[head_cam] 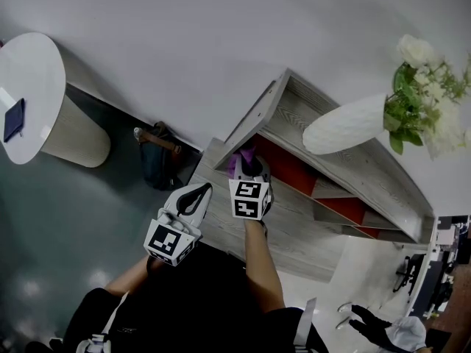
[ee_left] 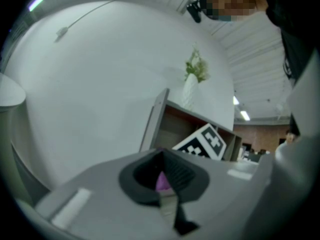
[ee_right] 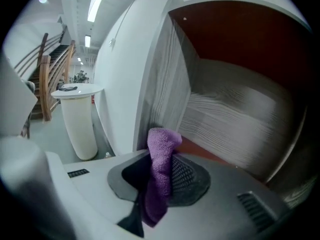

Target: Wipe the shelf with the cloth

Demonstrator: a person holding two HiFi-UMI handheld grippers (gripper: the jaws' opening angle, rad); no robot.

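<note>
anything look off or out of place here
Nothing stands out: the vase stands upright on top of the shelf, and the purple cloth is clamped in the right gripper.

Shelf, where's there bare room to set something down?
The lower board is bare to the right of the right gripper and its cloth. The top board is free left of the vase. The left end is crowded: the left gripper sits alongside.
</note>
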